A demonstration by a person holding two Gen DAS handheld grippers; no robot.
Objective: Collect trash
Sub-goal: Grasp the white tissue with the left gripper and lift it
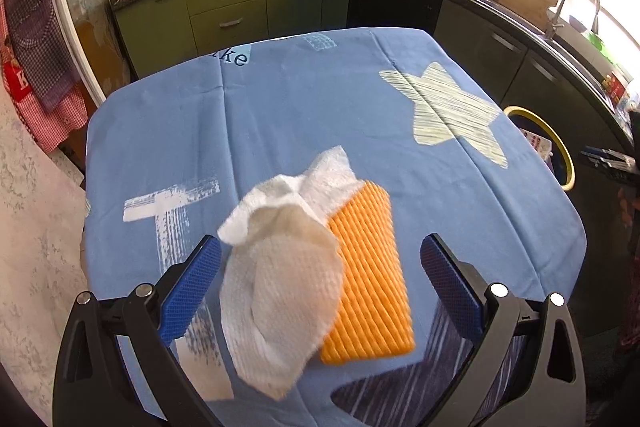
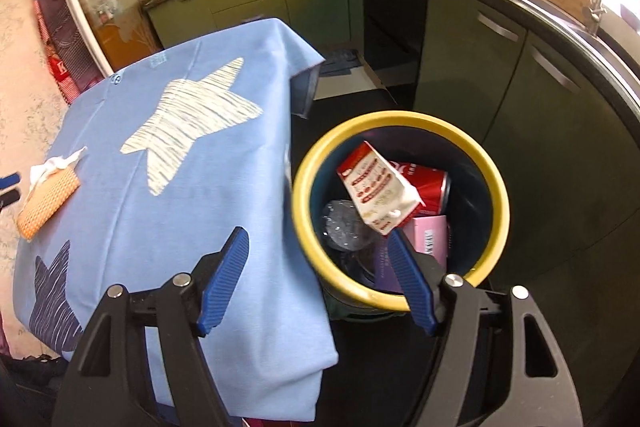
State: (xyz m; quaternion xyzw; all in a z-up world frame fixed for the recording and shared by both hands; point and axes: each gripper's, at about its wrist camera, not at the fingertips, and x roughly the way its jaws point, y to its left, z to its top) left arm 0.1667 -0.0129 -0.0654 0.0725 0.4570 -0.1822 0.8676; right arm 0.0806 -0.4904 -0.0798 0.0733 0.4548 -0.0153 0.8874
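Clearly the crumpled paper towel [image 1: 280, 287] is light, soft and easily squashed, so pinching its bunched middle looks best. It lies between the fingers of the left gripper [image 1: 320, 259], which is spread wide and holds nothing, and overlaps the orange sponge [image 1: 368, 275] on the blue tablecloth [image 1: 280, 107]. The right gripper [image 2: 320, 251], equally wide and empty, hovers by the yellow-rimmed bin [image 2: 496, 187], where a milk carton [image 2: 376, 187] lies just ahead.

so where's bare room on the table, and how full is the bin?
Table cloth is bare from the pale star across to the far and left edges. The near middle is crowded: crumpled paper towel overlapping the orange sponge, between the open left gripper fingers. Bin is packed: carton, can, pink box.
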